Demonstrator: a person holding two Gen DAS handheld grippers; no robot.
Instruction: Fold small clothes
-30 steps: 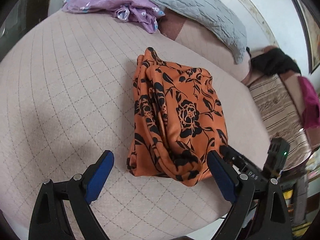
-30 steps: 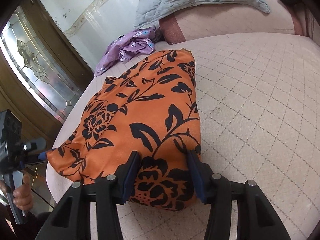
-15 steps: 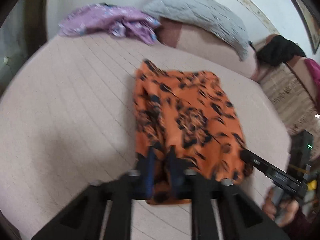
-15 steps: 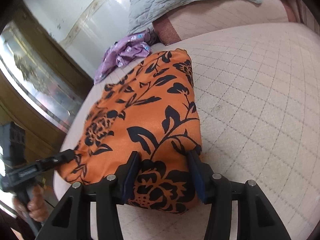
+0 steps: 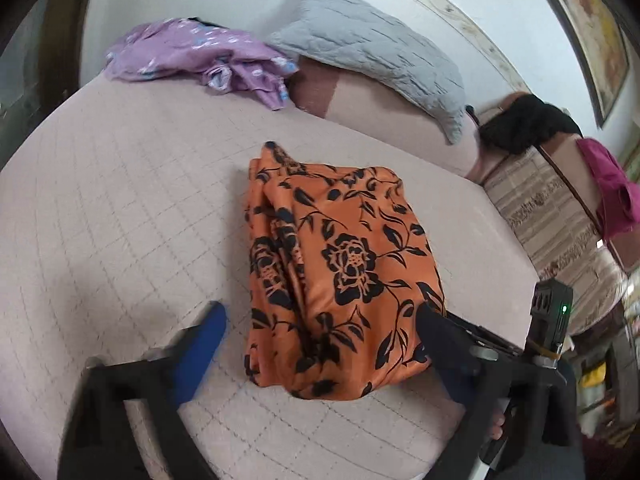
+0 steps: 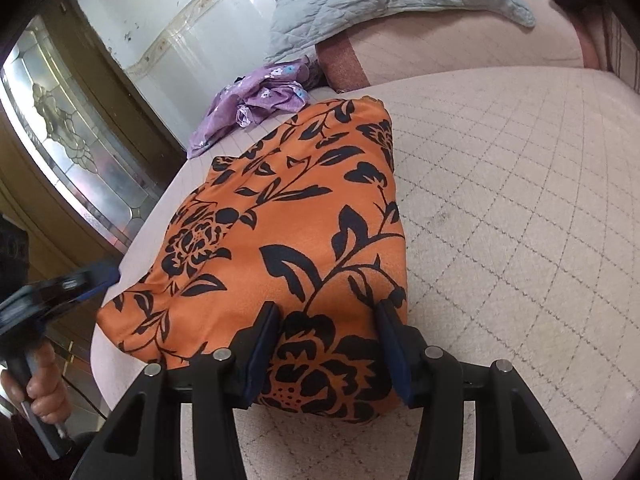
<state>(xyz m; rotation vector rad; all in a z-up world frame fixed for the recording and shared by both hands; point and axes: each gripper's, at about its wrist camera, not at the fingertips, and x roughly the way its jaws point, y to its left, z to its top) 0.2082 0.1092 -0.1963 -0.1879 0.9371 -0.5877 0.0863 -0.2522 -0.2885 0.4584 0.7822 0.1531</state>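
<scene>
The orange floral garment [image 5: 340, 264] lies in a folded bundle on the quilted pink bed [image 5: 120, 208], close to the near edge, and both tools are on it. The right hand-held gripper [image 6: 328, 344] is clamped onto the near end of the bundle: its two blue pads bite into the thick fold, cloth bulging between them, so that end is pinned and held. The left hand-held gripper [image 5: 320, 332] is another story: its jaws are opening, spread wide to either side of the bundle's near edge, the blue pad [image 5: 204, 340] well clear on the bed and the other finger just beside the cloth, so nothing is gripped there. To my eye the step in hand is tidying or finishing the fold, one side anchored while the other lets go and looks for a new purchase. The stacked layers along the bundle's left side look uneven, with ridges showing, so the next move probably calls for the left tool to close on a loose edge or corner and draw it flush, or for both to lift the bundle together and set it aside. A purple garment [image 5: 200, 60] waits crumpled at the far side of the bed beside the grey pillow [image 5: 372, 48], likely next in line.
</scene>
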